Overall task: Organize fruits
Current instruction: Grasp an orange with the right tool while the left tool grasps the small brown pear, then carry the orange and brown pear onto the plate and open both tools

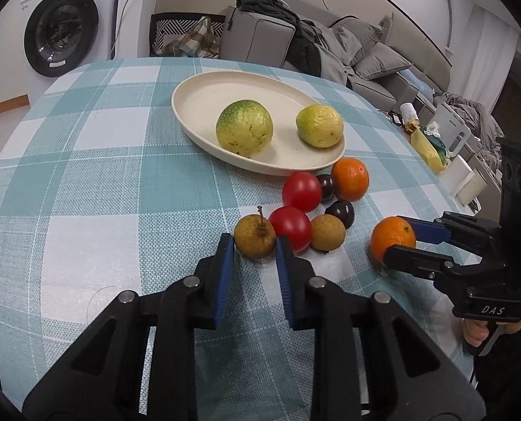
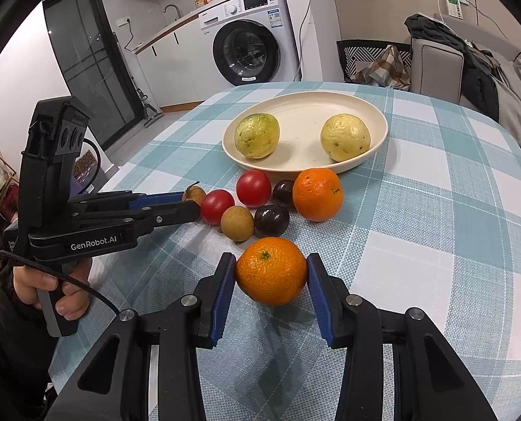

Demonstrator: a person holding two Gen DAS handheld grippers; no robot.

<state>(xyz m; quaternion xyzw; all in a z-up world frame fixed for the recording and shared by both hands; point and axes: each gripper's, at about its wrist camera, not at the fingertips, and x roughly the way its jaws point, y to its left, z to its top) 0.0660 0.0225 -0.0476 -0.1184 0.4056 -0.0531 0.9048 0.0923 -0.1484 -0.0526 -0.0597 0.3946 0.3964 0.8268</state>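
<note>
Checked teal-and-white tablecloth (image 2: 435,210); cream oval plate (image 2: 330,105) holds two yellow-green guavas (image 2: 256,135), apart. Washing machine (image 2: 249,42) and sofa (image 1: 365,52) behind.

Loose cluster just in front of plate: two tomatoes (image 2: 253,188), two dark plums (image 2: 272,220), a second mandarin (image 2: 317,194), a brown longan (image 2: 237,223), all crowded and touching.

Left gripper (image 1: 254,245): jaws parted, flanking a stemmed brown longan (image 1: 255,236) at cluster's edge; contact unclear.

Right gripper (image 2: 271,270): blue pads (image 2: 225,287) pressed on both sides of mandarin (image 2: 271,271), bright orange, green stem nub up, set apart from cluster.
</note>
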